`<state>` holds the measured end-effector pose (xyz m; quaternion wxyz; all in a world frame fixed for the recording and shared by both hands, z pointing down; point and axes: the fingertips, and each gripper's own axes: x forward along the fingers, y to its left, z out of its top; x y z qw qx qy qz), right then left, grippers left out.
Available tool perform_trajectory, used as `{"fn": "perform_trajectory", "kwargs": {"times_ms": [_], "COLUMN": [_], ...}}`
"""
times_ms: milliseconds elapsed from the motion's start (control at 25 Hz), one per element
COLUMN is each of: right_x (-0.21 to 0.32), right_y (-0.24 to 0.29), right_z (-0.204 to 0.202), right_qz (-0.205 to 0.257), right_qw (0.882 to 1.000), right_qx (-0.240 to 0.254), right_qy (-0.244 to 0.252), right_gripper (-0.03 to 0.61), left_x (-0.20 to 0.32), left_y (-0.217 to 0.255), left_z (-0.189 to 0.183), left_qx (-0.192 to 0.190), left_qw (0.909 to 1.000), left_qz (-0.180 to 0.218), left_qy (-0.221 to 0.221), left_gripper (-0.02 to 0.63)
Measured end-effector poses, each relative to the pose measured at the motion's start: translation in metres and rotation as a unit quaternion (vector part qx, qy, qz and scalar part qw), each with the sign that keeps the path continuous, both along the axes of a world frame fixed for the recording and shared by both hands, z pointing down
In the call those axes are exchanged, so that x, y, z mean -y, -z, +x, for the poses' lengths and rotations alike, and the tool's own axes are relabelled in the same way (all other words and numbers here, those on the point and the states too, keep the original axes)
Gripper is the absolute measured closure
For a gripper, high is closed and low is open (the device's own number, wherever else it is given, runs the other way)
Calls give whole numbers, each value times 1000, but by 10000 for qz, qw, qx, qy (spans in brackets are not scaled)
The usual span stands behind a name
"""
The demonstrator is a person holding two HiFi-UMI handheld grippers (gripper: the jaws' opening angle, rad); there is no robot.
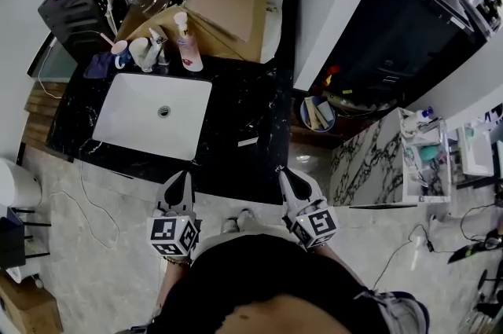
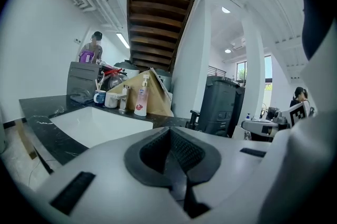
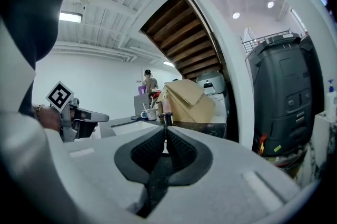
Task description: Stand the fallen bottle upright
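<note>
**Left gripper** (image 1: 181,181) and **right gripper** (image 1: 287,177): pale grey moulded shells, each tapered to a dark-edged tip. Black pads (image 2: 181,152) with a ribbed face are set in a dark rounded recess, and narrow black slots (image 2: 73,192) are let into the shell on either side. A cube (image 1: 173,235) with black-and-white square markers is mounted at each rear. A dark top (image 1: 251,281) is worn.

White pump bottle (image 1: 189,44), pink label, standing upright, just behind sink (image 1: 130,120)
</note>
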<state>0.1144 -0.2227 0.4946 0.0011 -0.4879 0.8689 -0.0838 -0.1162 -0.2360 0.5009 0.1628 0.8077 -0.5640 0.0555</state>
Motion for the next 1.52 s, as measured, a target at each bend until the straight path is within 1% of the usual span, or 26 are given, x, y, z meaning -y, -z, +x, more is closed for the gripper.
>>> {"fn": "perform_trajectory", "kwargs": {"times_ms": [80,280,440,600,920,1080,1360,1520], "right_x": [1,4,4,4,4,4,5,6], "right_y": [0,3,3,0,-6,-14,-12,-14], "right_z": [0,-4,-5,-5,-5,1,-4,-6], "right_qz": [-84,-27,-78,-282,-353,-476,-478,-484], "right_qw": [10000,10000,9998,9995,9994,9988,9988,9988], "right_qx": [18,71,159,104,25,30,44,-25], "right_qy": [-27,20,63,-27,-67,-101,-60,9], "right_gripper": [568,572,572,572,574,573,572,572], "left_x": [-1,-1,-1,-1,-2,-3,-3,-2], "left_y": [-1,-2,0,1,-3,-1,0,-2], "left_z": [-1,-2,-4,-7,-7,-7,-12,-8], "left_qx": [3,-23,-25,-16,-19,-8,36,20], "left_qw": [10000,10000,10000,9999,10000,9999,9999,9999], "left_qz": [-21,-44,-20,-16,-51,-57,-49,-58], "left_qy": [31,58,76,98,80,91,150,121], "left_gripper": [612,612,612,612,612,612,612,612]}}
